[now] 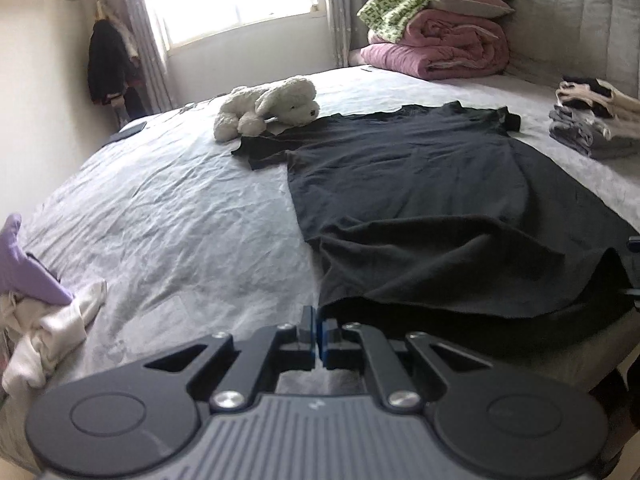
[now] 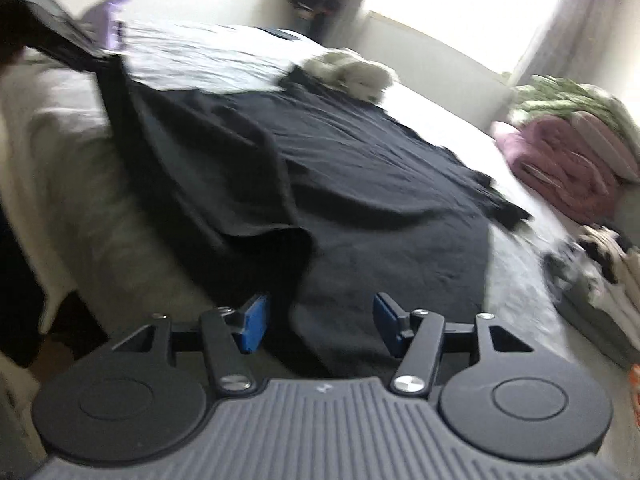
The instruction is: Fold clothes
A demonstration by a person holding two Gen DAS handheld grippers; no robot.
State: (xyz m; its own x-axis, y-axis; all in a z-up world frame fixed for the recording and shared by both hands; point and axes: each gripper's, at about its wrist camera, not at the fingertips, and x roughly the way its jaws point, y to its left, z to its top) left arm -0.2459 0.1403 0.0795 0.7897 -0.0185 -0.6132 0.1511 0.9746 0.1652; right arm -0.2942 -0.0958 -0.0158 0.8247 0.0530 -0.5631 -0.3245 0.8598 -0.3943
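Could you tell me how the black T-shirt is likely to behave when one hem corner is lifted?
The T-shirt will probably drape rather than hold shape: its hem already ripples and sags over the bed edge. It looks thin, so likely light. The left gripper is shut at one hem corner, so the free corner would probably trail.

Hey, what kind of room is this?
Most likely a home bedroom. A large bed fills the view, with a stack of quilts against its padded headboard, a plush dog on the sheet, and a black T-shirt spread out for folding.
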